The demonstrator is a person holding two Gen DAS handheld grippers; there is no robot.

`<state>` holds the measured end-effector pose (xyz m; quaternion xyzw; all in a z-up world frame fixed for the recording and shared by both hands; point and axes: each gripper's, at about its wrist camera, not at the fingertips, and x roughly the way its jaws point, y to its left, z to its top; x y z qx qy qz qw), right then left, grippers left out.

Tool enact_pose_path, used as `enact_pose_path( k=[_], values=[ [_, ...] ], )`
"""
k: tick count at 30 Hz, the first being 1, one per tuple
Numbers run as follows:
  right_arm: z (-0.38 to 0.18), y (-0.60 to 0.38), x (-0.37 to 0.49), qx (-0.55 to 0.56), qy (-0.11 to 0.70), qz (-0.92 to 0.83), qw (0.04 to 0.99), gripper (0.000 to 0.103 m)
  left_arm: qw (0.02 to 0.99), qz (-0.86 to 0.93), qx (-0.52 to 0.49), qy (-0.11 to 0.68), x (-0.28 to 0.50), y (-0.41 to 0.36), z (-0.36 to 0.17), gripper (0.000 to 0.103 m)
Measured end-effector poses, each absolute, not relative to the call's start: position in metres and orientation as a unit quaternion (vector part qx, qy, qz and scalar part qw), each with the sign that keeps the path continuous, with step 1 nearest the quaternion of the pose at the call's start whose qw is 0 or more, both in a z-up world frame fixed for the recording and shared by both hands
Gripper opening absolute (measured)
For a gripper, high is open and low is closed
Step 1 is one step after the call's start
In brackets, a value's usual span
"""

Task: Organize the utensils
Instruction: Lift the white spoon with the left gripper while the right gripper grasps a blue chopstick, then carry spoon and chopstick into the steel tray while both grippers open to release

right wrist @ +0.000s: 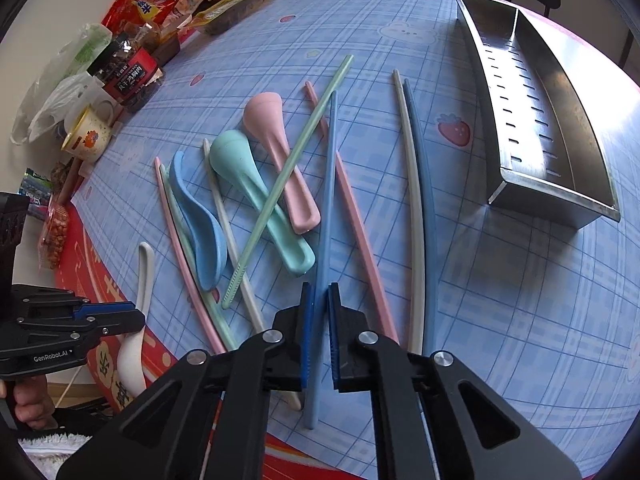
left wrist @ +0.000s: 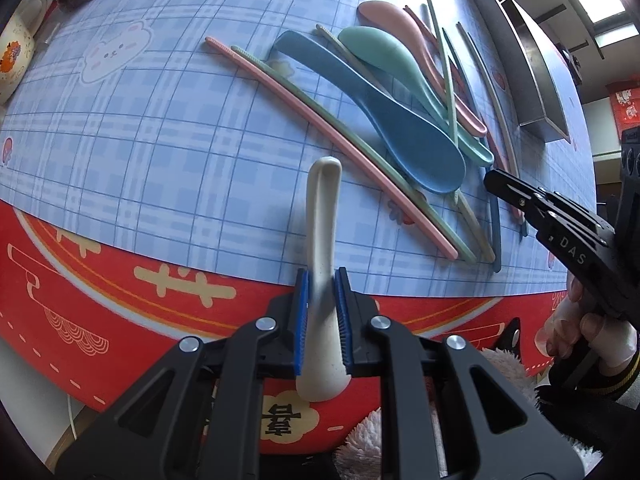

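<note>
L gripper [left wrist: 322, 320] is clamped on a white spoon [left wrist: 322, 216]: blue pads pinch the handle partway along, bowl end toward the camera, handle tip pointing away over the edge of the blue checked tablecloth [left wrist: 140, 140]. Spoon is off-white, matte, faintly speckled, handle curved. In the right wrist view it sits at the near-left edge of the pile, w/ the L gripper [right wrist: 138, 316] closed on it from the side.

R gripper [right wrist: 319, 332] has its fingers narrowed onto a blue chopstick [right wrist: 326, 208], which runs straight between the pads and out past both ends; long, thin, light blue.

Rest of the pile, just left of that blue chopstick: pink spoon [right wrist: 280, 160], mint spoon [right wrist: 256, 192] and blue spoon [right wrist: 196, 216], all lying bowl-down, w/ a green chopstick [right wrist: 288, 176] laid diagonally across the mint and pink ones. A pink chopstick [right wrist: 348, 208] lies just right of the blue chopstick; further right, a white chopstick [right wrist: 414, 200] and a darker blue one [right wrist: 426, 200] lie side by side, touching.

Metal tray [right wrist: 532, 120], w/ slotted floor and a divider near its far end, sits well right of the blue chopstick.
</note>
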<state>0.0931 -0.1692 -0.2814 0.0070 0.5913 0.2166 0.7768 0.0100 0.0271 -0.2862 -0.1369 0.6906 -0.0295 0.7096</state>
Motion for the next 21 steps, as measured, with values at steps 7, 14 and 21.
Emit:
enact_pose_path(
  k=[7,14,21],
  values=[
    [-0.283,-0.170,0.095,0.021,0.589,0.217,0.779,0.008,0.710,-0.028,-0.114,0.695,0.018,0.007,-0.294,0.019],
    [-0.281,-0.175,0.094,0.039,0.588,0.211,0.780,0.007,0.716,-0.032,-0.114,0.688,0.022,0.010,-0.287,0.017],
    [-0.264,-0.200,0.082,0.104,0.572,0.204,0.788,0.007,0.751,-0.051,-0.132,0.645,0.031,0.033,-0.247,0.017]
  ],
)
